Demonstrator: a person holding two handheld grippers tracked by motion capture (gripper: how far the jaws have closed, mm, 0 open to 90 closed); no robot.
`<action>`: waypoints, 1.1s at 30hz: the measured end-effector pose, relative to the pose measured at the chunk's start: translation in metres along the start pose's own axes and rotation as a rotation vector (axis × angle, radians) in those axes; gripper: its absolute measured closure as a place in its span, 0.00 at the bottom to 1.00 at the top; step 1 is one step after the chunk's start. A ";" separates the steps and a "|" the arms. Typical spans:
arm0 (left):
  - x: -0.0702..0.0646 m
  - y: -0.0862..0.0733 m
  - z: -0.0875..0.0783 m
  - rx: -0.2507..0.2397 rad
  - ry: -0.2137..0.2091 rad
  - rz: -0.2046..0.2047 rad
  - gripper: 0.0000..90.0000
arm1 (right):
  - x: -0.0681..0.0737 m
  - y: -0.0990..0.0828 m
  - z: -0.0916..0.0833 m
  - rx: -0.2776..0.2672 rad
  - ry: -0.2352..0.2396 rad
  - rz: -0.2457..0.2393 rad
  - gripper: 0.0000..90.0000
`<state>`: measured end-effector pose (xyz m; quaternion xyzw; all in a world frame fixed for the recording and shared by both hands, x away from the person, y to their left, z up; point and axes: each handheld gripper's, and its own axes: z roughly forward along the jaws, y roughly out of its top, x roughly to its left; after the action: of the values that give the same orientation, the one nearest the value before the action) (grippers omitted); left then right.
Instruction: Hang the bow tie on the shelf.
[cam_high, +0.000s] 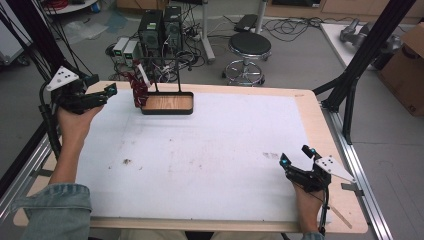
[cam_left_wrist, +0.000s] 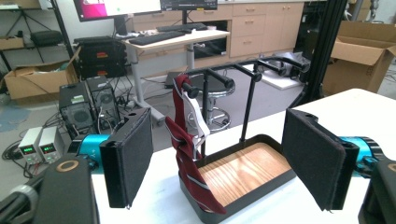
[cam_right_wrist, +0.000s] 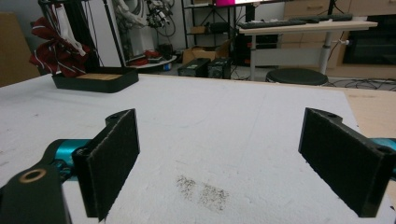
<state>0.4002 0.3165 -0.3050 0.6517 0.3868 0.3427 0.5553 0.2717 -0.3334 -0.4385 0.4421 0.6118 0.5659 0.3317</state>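
I hold a black claw in each hand at a big table with a white mat (cam_high: 200, 155) on top.

My left claw (cam_high: 107, 91) is up near the far left corner of the table. Its two flat black jaws stand wide apart, with nothing between them. It points at a small black stand with a wooden floor (cam_left_wrist: 243, 170) and thin black bars on top (cam_left_wrist: 243, 70). In my left claw's view the stand sits just past the jaws, close but not touching them.

A dark red tie with thin white stripes (cam_left_wrist: 189, 163) hangs from one of the stand's bars. It is bunched up and droops over the near corner of the tray. A white strip (cam_left_wrist: 196, 114) hangs with it from the same bar. From above, the red tie (cam_high: 137, 85) is at the left end of the stand (cam_high: 167, 102), at the far side of the table.

My right claw (cam_high: 295, 160) is low by the near right edge of the table, well apart from the stand. Its jaws are spread wide too and grip nothing. Between them I see a small grey smudge (cam_right_wrist: 201, 191) on the white mat. Far off to the left in that view sit the stand (cam_right_wrist: 95, 79) and the red tie (cam_right_wrist: 56, 51).

A round black stool (cam_high: 249, 47) stands on the floor past the table.
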 end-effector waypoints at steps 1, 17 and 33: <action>0.000 0.000 0.000 0.000 0.000 0.000 0.28 | 0.000 0.000 0.000 0.000 0.000 0.000 0.13; -0.029 -0.025 -0.041 -0.034 -0.005 0.013 0.27 | 0.000 0.000 0.000 0.001 -0.001 0.001 0.13; -0.050 -0.074 -0.069 0.006 0.053 0.012 0.24 | 0.000 0.000 0.000 -0.001 -0.003 -0.003 0.13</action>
<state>0.3072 0.3097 -0.3690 0.6463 0.3986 0.3618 0.5408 0.2716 -0.3338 -0.4385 0.4419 0.6116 0.5650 0.3339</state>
